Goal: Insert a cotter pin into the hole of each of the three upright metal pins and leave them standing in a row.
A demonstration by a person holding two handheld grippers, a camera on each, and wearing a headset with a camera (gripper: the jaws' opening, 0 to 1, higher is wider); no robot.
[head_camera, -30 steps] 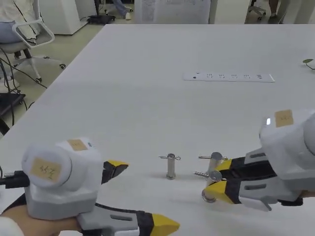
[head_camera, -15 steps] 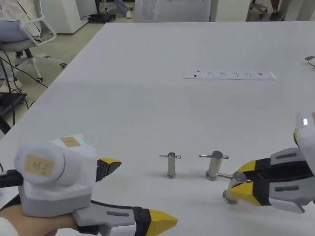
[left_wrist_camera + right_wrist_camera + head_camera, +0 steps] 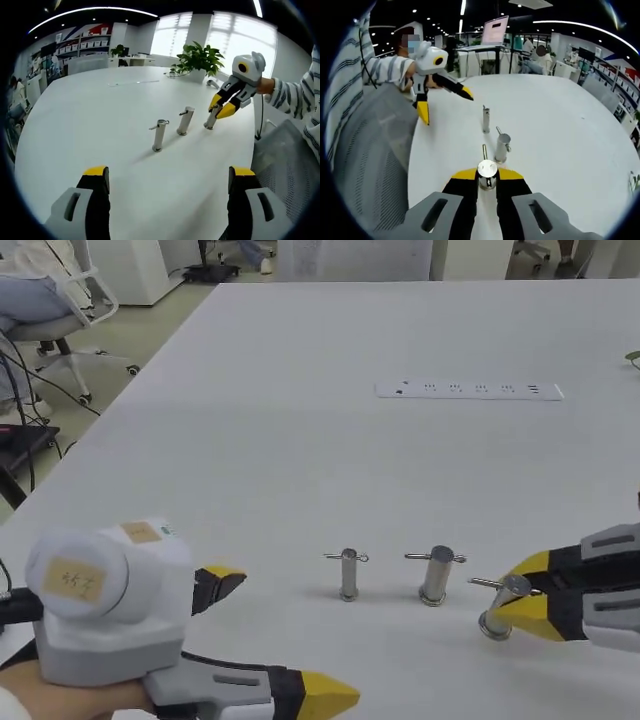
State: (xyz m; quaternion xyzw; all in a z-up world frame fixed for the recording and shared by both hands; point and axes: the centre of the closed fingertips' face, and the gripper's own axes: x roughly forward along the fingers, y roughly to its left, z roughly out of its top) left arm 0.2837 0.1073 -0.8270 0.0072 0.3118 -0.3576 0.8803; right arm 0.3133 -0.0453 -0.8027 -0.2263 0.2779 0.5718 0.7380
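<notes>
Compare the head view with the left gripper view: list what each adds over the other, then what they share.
Head view adds: an office chair on the floor beside the table. Left gripper view adds: a potted plant at the table's far end and a striped sleeve behind the right gripper. Both share: the left pin and middle pin standing upright, each with a cotter pin through it, the third pin clamped in the right gripper's shut jaws, the left gripper open, and a power strip, faint in the gripper view.
</notes>
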